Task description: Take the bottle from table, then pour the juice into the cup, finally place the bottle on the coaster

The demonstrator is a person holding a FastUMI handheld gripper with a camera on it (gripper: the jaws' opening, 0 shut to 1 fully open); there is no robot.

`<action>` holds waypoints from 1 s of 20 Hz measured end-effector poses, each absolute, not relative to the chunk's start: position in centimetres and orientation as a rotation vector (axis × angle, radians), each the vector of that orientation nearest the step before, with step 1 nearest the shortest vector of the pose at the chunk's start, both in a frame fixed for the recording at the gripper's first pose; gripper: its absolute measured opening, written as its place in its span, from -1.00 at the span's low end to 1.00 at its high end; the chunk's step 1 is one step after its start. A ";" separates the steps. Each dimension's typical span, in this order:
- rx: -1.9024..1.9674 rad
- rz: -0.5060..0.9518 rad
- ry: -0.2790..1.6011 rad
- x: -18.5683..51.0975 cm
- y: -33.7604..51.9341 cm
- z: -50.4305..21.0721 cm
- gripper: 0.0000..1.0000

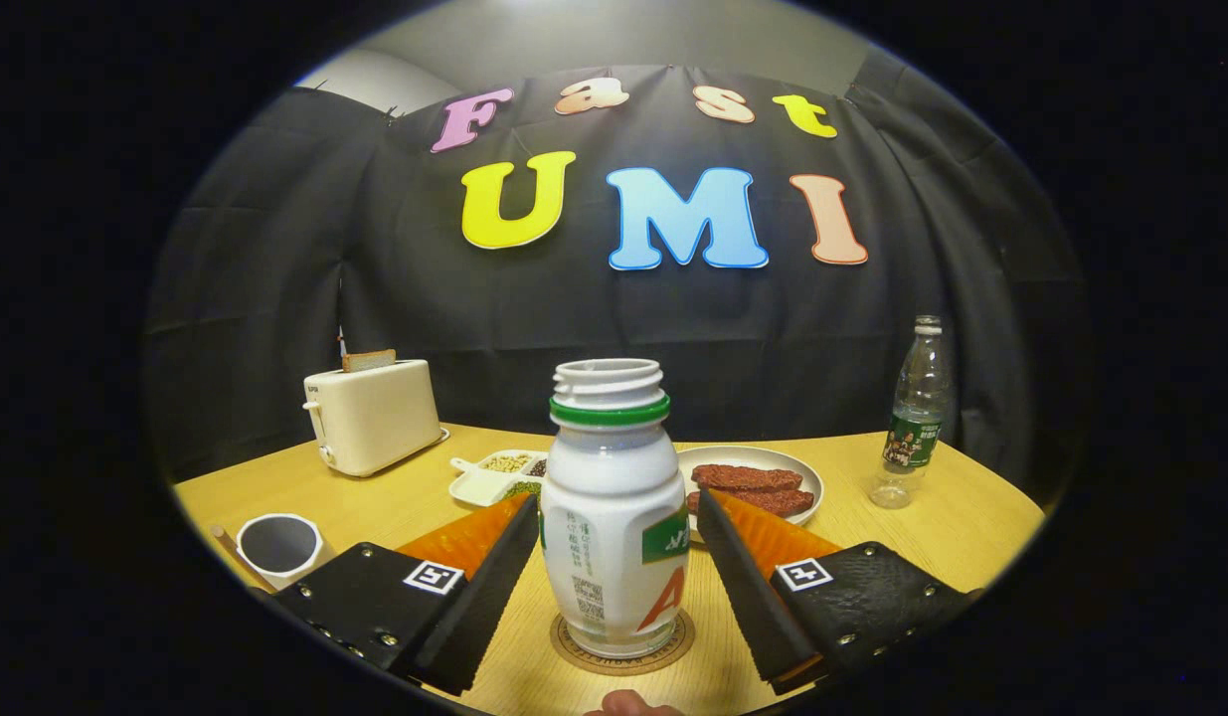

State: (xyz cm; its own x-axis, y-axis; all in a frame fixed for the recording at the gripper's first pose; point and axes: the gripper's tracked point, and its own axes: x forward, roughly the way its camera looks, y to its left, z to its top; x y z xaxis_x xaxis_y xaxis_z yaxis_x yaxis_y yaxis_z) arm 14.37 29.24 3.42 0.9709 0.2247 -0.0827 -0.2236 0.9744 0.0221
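A white juice bottle [614,497] with a green neck ring and no cap stands upright on a round cork coaster [572,648] on the wooden table [375,502]. My gripper [616,502] is open. Its two fingers flank the bottle's body, one on each side, with a narrow gap showing at each tip. To the left of the left finger stands a white cup [278,547] with a dark inside; I cannot see what it holds.
A cream toaster [372,416] sits at the back left. Behind the bottle are a white divided dish of beans [494,477] and a plate with meat strips [763,484]. A clear plastic water bottle [915,413] stands at the far right. A fingertip [628,704] shows below the coaster.
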 end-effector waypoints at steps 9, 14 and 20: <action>-0.002 0.206 0.076 11.4 27.5 5.2 0.97; 0.017 0.213 0.073 9.6 27.2 8.0 0.97; -0.018 0.198 0.031 7.2 26.7 13.5 0.97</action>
